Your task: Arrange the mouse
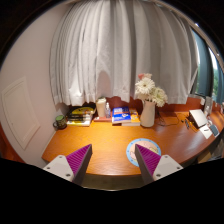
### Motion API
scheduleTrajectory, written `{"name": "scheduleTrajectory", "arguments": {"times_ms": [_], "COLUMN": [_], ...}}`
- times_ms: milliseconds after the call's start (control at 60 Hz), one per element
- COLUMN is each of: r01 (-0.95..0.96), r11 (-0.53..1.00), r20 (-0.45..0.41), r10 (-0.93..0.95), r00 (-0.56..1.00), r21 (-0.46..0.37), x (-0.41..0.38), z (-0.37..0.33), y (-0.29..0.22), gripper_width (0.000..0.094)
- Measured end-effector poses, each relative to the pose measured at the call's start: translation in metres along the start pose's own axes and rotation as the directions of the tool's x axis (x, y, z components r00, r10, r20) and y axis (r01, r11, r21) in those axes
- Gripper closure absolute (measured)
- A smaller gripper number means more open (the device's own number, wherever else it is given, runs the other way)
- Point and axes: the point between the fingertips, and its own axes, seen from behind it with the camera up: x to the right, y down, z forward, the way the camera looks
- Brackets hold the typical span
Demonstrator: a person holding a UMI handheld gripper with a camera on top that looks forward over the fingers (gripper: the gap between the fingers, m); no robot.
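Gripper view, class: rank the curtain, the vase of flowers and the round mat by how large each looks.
1. Curtain, far the largest.
2. Vase of flowers.
3. Round mat, similar to the vase; it lies nearer the camera, so ranks 2 and 3 are unsure.

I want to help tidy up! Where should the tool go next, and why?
Probably forward and down toward the round pale-blue mouse mat, which lies on the orange wooden desk just ahead of the tool. Its fingers stand open and hold nothing, high above the desk. I cannot make out a mouse from here.

Smooth wooden desk (105,140), sheer cloth curtains (120,50), glossy white vase (148,113).
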Motion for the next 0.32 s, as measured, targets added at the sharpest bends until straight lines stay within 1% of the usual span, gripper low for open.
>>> {"name": "scheduleTrajectory", "arguments": {"times_ms": [67, 317], "r01": [0.003, 0.031], "r11": [1.000, 0.999], "r20": [0.013, 0.025], "r10": [-0.003, -0.031], "r00": [1.000, 0.999], "r21": [0.016, 0.012], "x": [-0.012, -0.031], "z": [-0.009, -0.023], "y": [-0.001, 0.009], "gripper_width": [0.0076, 0.0075]}}
